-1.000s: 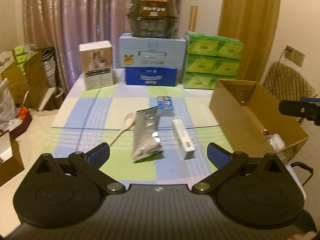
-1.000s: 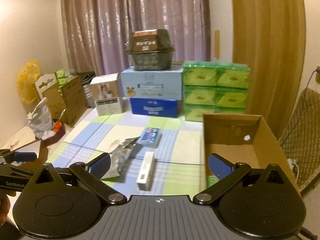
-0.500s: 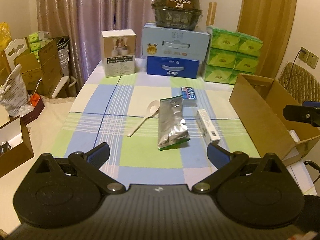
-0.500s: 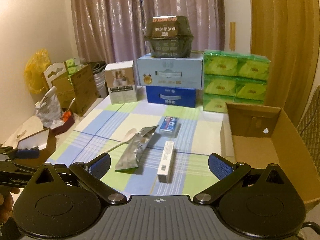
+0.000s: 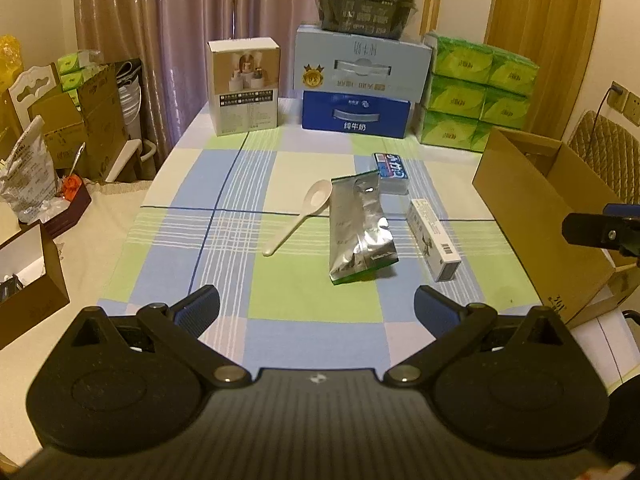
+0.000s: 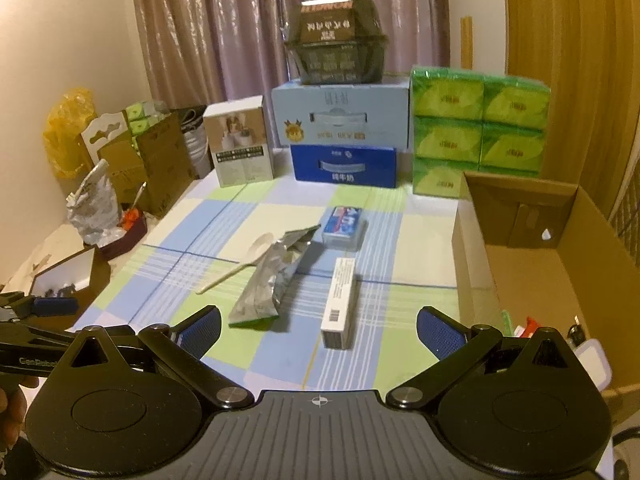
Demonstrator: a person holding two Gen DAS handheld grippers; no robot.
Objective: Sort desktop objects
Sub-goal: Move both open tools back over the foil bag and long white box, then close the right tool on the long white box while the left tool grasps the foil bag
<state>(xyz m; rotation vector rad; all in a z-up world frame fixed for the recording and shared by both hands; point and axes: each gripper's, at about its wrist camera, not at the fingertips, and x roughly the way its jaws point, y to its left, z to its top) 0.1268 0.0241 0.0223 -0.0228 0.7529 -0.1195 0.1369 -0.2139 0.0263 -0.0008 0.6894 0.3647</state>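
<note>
Lying at the middle of the checked counter (image 5: 224, 184), the silver foil pouch (image 5: 358, 232) is the landmark for everything else. A white plastic spoon (image 5: 300, 216) rests just left of the pouch, its bowl near the pouch's torn top. A slim white carton (image 5: 432, 240) lies just right of the pouch, roughly parallel to it. A small blue box (image 5: 390, 170) sits just beyond the pouch's far end. An open cardboard box (image 5: 532, 208) stands further right of the pouch, past the white carton, at the counter's edge. Well behind the pouch, stacked cartons and green tissue packs (image 5: 476, 92) line the far end.

The left hand-held gripper (image 5: 316, 308) hovers on the near side of the pouch, fingers spread wide and holding nothing. The right hand-held gripper (image 6: 318, 328) is likewise spread and empty, near the white carton (image 6: 340, 304) and the pouch (image 6: 276, 280).
</note>
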